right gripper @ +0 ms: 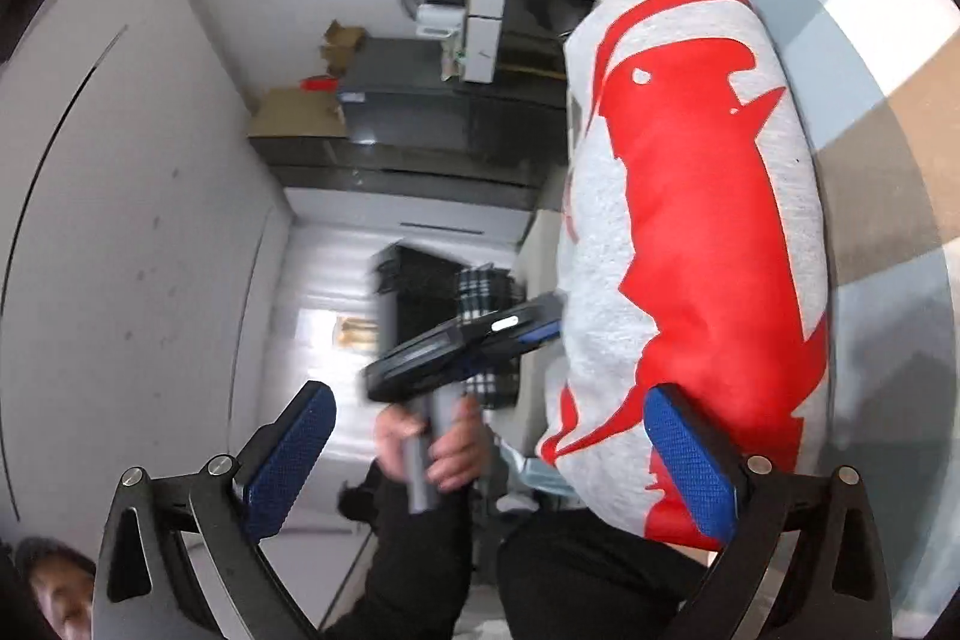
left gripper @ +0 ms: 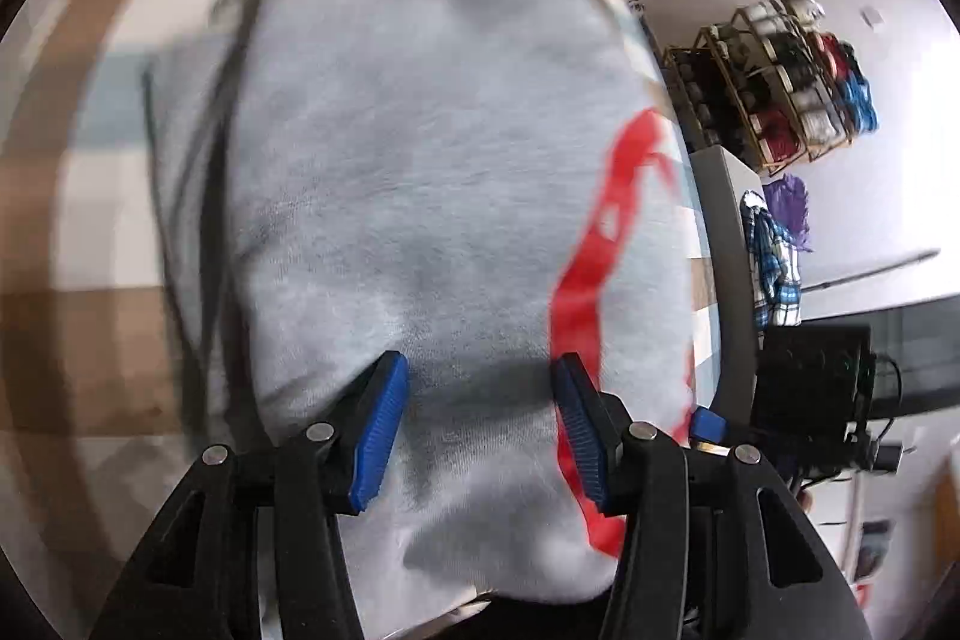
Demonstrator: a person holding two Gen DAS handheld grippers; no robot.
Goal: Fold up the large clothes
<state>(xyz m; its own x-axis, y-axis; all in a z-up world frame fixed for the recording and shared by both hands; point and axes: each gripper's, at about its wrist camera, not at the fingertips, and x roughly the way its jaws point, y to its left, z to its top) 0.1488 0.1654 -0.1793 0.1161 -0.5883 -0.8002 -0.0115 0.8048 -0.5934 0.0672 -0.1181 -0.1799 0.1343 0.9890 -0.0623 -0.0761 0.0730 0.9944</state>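
Left hand-held gripper (left gripper: 477, 418) spread wide over grey sweatshirt (left gripper: 420, 172), gripping nothing; right hand-held gripper (right gripper: 489, 451) equally agape beside it. Sweatshirt folded on checked bench (right gripper: 888, 40). Risk: clumsy snagging, undoing folds.

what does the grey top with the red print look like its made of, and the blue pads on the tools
Grey top: looks like soft heathered knit, probably cotton fleece; matte, speckled, folding in rounded bulges. Red print: flat, smooth, opaque, likely screen-printed ink. Blue pads: seemingly rubber or textured plastic, with a fine grid pattern; ribbed edges show in the left wrist view.
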